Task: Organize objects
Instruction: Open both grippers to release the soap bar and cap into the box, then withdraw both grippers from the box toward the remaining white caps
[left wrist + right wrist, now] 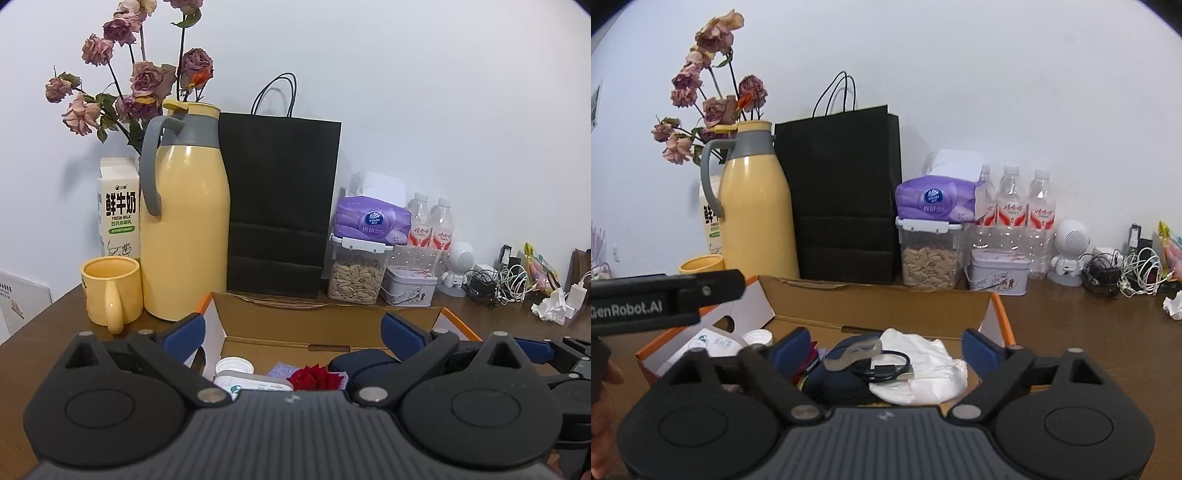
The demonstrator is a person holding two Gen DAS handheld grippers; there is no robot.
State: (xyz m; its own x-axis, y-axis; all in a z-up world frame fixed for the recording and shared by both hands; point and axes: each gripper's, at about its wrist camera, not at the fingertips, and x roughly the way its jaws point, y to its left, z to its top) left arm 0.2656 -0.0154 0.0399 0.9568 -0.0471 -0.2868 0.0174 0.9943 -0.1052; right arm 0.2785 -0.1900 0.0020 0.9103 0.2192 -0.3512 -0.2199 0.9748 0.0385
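An open cardboard box with orange edges sits on the brown table. It holds a white bottle, a red fabric rose, a dark blue pouch, a black cable and a white crumpled cloth. My left gripper is open and empty over the box's left part. My right gripper is open and empty over the pouch and cloth. The left gripper's body shows at the left of the right wrist view.
Behind the box stand a yellow mug, a yellow thermos, a milk carton, a black paper bag, a seed jar under a purple tissue pack, a tin, water bottles, and cables.
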